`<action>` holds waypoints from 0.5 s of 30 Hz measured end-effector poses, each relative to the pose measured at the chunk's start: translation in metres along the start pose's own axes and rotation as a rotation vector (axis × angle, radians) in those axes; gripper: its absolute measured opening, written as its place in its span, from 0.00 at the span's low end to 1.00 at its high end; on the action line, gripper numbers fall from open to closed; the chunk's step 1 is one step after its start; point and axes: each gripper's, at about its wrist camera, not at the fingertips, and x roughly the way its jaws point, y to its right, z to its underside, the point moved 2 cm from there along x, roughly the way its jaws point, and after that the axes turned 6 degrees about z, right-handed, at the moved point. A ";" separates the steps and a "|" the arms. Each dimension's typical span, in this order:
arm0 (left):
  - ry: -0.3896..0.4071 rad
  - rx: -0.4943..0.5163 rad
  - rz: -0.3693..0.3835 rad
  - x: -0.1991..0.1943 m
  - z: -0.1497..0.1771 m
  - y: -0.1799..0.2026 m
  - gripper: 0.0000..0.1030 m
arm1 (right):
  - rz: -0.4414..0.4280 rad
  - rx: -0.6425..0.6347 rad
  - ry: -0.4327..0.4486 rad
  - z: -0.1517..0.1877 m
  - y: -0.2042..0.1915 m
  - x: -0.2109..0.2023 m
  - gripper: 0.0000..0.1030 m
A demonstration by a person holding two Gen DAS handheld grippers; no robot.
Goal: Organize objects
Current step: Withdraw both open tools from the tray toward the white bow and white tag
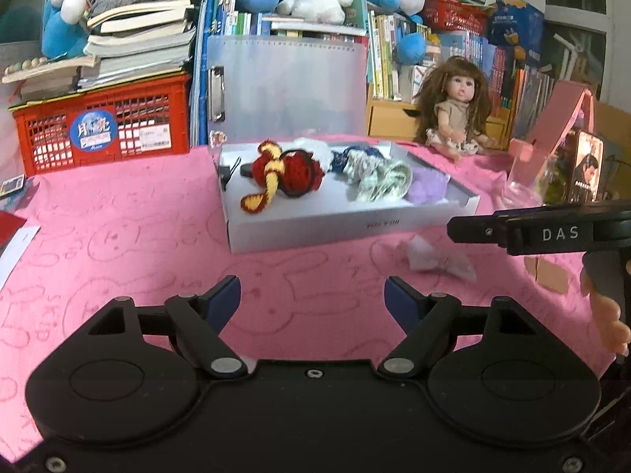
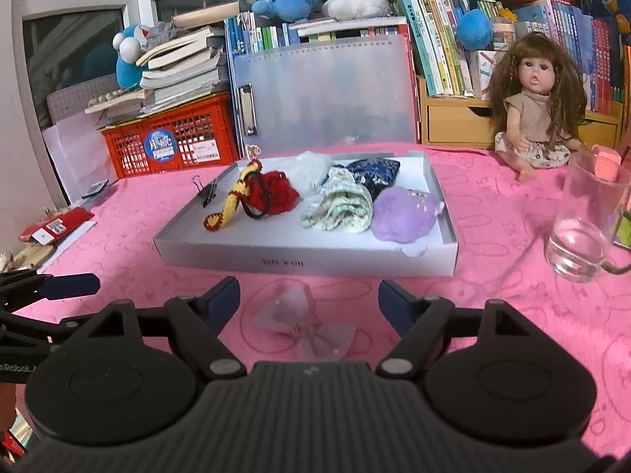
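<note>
Left gripper [image 1: 313, 295]: we find its jaws spread wide, over the pink cloth [image 1: 118, 228].
Box [image 1: 355, 226]: we count red knit [image 1: 292, 175], green-white fabric [image 1: 380, 177], purple plush [image 1: 428, 187].
Sheer bow [image 1: 437, 262]: before the box.
Right gripper [image 1: 532, 230]: beside the bow.
Doll [image 1: 457, 106]: seated behind.

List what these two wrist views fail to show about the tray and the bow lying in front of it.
- White item at the tray back: mostly hidden by the red knit piece in the right wrist view; its kind is unclear.
- Tray front label: blurred, unreadable in both views.
- Sheer bow: near edge cut off by the right claw body.
- Binder clip: mostly hidden behind the tray's rim in the left wrist view.
</note>
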 end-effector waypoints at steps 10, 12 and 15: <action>-0.016 -0.030 -0.030 -0.009 0.024 -0.009 0.77 | 0.017 -0.046 -0.023 0.016 -0.007 0.004 0.84; -0.017 -0.026 -0.039 -0.011 0.027 -0.010 0.77 | 0.018 -0.050 -0.027 0.018 -0.009 0.006 0.84; -0.018 -0.027 -0.048 -0.012 0.030 -0.010 0.77 | 0.020 -0.052 -0.032 0.020 -0.010 0.010 0.84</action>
